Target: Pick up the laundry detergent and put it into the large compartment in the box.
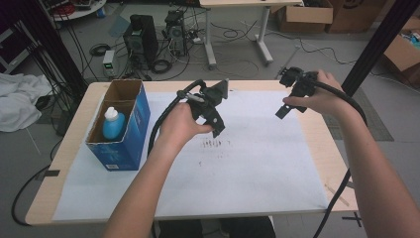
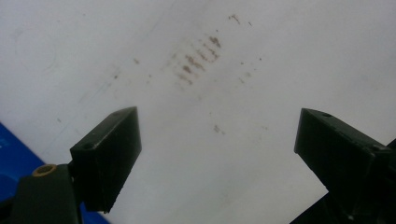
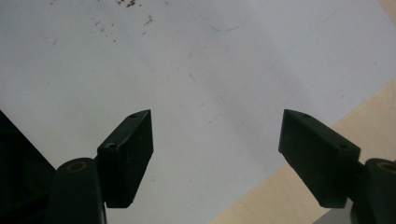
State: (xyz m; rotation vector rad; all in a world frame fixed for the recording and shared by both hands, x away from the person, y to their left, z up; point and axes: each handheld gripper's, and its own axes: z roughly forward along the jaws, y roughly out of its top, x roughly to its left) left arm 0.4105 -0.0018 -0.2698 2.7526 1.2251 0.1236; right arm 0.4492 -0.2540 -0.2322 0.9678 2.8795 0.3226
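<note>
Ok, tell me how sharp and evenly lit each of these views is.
High view: even room light, mild softness, blue bottle readable in the box. Left gripper view: jaws of the left gripper soft-edged, brown stains on the white sheet smeared. Right gripper view: crisper jaws on the right gripper, no glare.

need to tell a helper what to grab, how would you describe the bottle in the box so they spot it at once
On the white sheet covering the table, find the open blue cardboard box near the left edge. The bottle stands inside it: light blue with a white cap, the only item visible in the box.
</note>
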